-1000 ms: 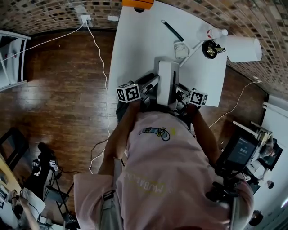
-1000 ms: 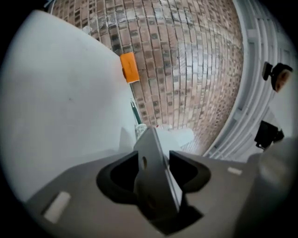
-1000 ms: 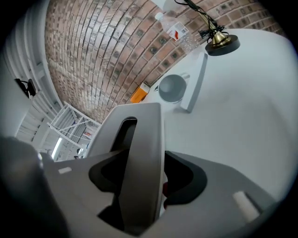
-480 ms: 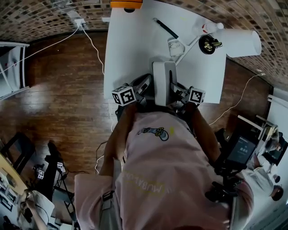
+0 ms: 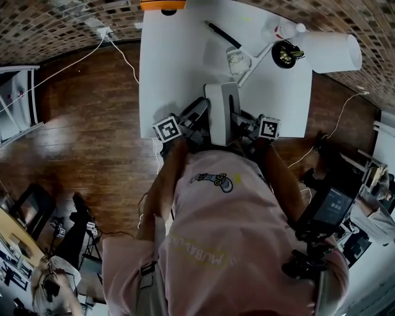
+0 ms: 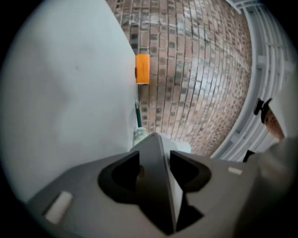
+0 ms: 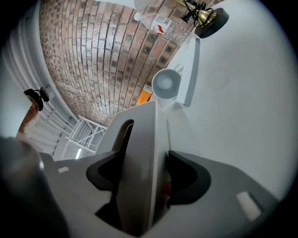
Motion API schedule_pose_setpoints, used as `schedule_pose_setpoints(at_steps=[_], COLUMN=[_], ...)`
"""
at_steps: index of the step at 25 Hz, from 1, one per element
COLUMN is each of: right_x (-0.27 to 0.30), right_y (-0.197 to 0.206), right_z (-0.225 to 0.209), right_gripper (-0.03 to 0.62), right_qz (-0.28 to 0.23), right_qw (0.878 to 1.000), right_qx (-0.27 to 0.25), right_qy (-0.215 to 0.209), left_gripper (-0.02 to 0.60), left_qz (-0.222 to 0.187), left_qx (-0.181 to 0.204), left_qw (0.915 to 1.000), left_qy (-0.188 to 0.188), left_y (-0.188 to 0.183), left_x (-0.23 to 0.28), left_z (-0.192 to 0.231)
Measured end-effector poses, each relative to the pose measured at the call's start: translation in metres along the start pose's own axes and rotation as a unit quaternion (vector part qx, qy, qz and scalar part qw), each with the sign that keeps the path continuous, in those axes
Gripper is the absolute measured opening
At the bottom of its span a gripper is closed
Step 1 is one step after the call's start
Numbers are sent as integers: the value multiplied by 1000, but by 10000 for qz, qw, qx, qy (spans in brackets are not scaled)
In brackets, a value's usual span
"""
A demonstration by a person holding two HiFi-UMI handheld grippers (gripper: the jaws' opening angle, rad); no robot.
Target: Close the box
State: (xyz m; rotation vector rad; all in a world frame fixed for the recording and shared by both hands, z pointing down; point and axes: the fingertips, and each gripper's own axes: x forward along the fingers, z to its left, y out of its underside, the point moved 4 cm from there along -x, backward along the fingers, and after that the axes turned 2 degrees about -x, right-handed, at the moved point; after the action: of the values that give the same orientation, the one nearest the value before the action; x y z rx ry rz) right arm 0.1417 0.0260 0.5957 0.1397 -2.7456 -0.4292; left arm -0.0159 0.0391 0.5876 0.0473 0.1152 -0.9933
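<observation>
A slim white box [image 5: 221, 111] stands upright at the near edge of the white table [image 5: 179, 68], right in front of the person. My left gripper [image 5: 188, 123] is at its left side and my right gripper [image 5: 247, 126] at its right side. In the left gripper view a grey-white wall of the box [image 6: 153, 153] runs between the jaws of the left gripper [image 6: 156, 174], which are opening. In the right gripper view a box wall [image 7: 139, 135] likewise stands between the jaws of the right gripper [image 7: 139, 183], also opening.
Behind the box stand a cup [image 5: 236, 60], a black pen [image 5: 221, 35], a brass lamp base [image 5: 284, 54] with a white shade [image 5: 333, 52], a bottle [image 5: 281, 28] and an orange object [image 5: 162, 5]. Cables cross the wooden floor [image 5: 80, 123] on the left.
The table and box have drifted slightly up and left in the head view. Both grippers stay at the box's two sides.
</observation>
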Motion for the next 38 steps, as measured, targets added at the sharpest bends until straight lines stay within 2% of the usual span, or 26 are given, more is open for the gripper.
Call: schedule_pose_setpoints(at_steps=[2,9,14,17,21,23,26,29,30,33,35,38], right_x=[0,-2,0,-1,-3,-6,-4,2,4,13,12,-8], right_y=[-1,-2,-4,-3,-5,-8,-8,-8,-9,-11,-16,-27], right_z=[-3,-6,-6,-9,-13,-15,-13,-4,0,6,-2,-17], right_gripper=[287,285,288,296,316,297,296,305,307,305,269,238], right_qz=[13,-79,-81,-47,-66,-128,-169,-11,76,311,156,-74], right_qw=[10000,9997,9995,9994,9989,9982,9979,9999,9995,9884,9849,9809], right_qx=[19,235,296,340,452,545,591,111,-237,-1221,-1243,-1247], right_qy=[-5,-15,-52,-4,-114,-203,-221,-3,171,849,1193,1492], left_gripper=[186,190,190,180,62,52,55,52,46,17,23,12], left_qz=[-107,-502,-688,-919,-1395,-1449,-1384,-1163,-1041,-595,-279,101], left_qx=[-250,-1021,-812,-766,-394,-327,-275,17,30,-191,-19,447], left_qw=[9996,9920,9930,9923,9894,9889,9897,9912,9926,9979,9996,9985], left_qy=[108,545,518,308,-80,-82,-225,-628,-629,-140,-75,-301], left_y=[-1,5,0,-1,-7,-7,-7,-10,-10,-4,3,12], left_x=[4,10,11,6,-9,-9,-10,-13,-12,6,16,25], left_z=[1,8,5,7,13,15,16,14,8,-24,-37,-43])
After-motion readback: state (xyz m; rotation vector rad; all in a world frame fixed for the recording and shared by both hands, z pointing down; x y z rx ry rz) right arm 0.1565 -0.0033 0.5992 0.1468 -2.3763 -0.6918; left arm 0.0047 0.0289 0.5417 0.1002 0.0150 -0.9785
